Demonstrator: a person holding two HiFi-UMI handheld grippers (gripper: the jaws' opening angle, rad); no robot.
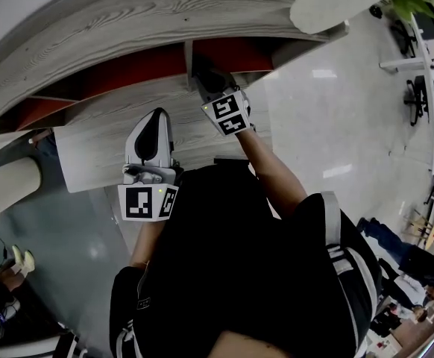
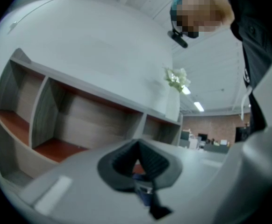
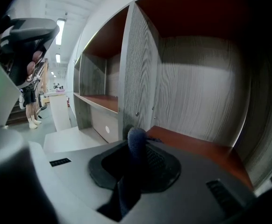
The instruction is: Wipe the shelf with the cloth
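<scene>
One cloth [image 3: 126, 185], dark blue and bunched into a soft rounded roll, is being clamped between the jaws of the right gripper [image 3: 137, 148], which is being held inside a compartment of the shelf [image 3: 139, 59], just above its floor [image 3: 196, 149] and beside the divider [image 3: 135, 85]. The wiping step is judged to be only just starting: the cloth tip is being held near the floor, though contact cannot be told. Next, the roll is likely to need pressing flat onto the floor and drawing across it, corner to corner, without the divider being struck. The left gripper [image 2: 138, 146] is being held outside the shelf, its jaws together on nothing. The shelf is being shown as grey, matt woodgrain, straight-edged and boxy, while the floor is being shown as smooth, flat and red-brown
</scene>
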